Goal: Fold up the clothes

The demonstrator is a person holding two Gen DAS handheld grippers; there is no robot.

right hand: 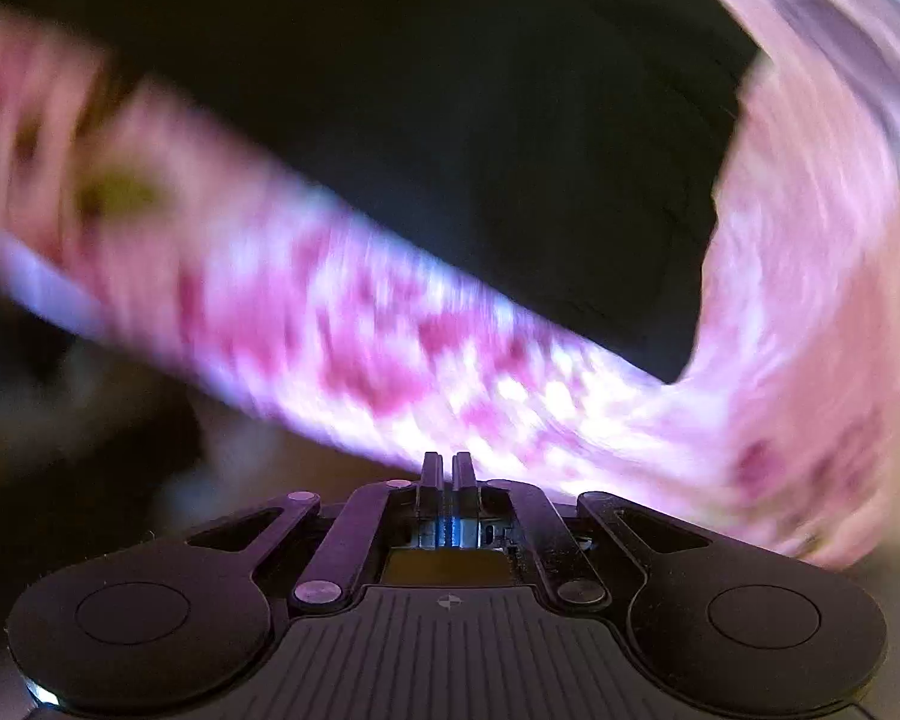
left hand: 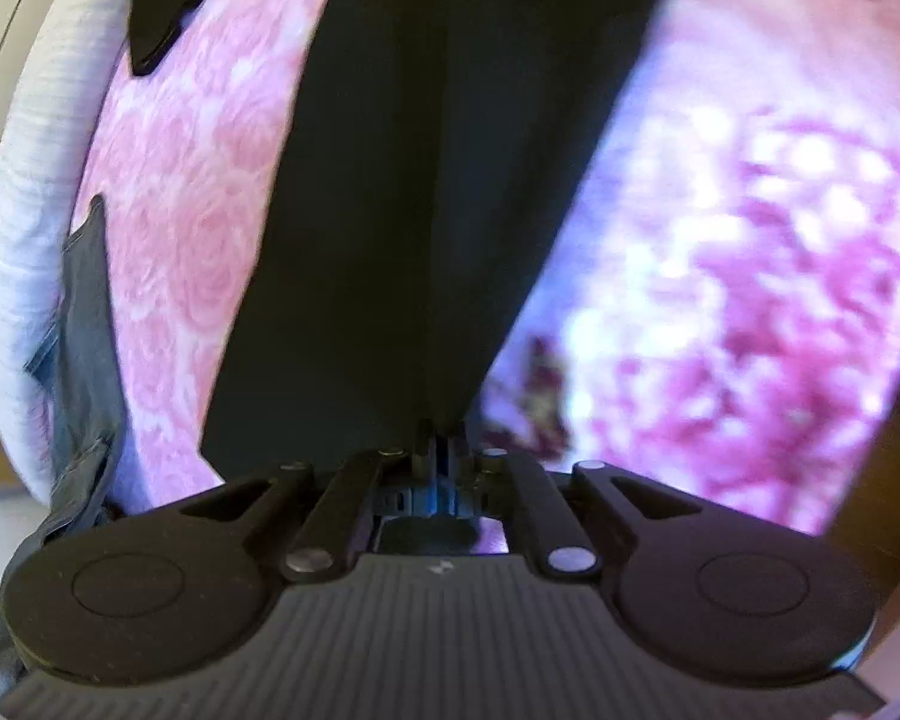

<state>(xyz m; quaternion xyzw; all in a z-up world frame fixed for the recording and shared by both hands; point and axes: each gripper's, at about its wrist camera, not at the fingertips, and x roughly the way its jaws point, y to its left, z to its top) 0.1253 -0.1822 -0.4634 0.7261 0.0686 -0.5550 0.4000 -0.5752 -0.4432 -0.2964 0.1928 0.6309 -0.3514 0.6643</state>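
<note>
Pink rose-print bedspread (left hand: 198, 228) lying beneath; left gripper (left hand: 437, 450) pinching dark garment (left hand: 426, 180), draping limp and light off its closed tips; right gripper (right hand: 448, 465) closed on nothing visible (frame blurred); hem or seam likely gripping best

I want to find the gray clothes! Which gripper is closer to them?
Left. The gray garment lies just beside the left gripper, which pinches the black garment. The right gripper doesn't see it.
</note>
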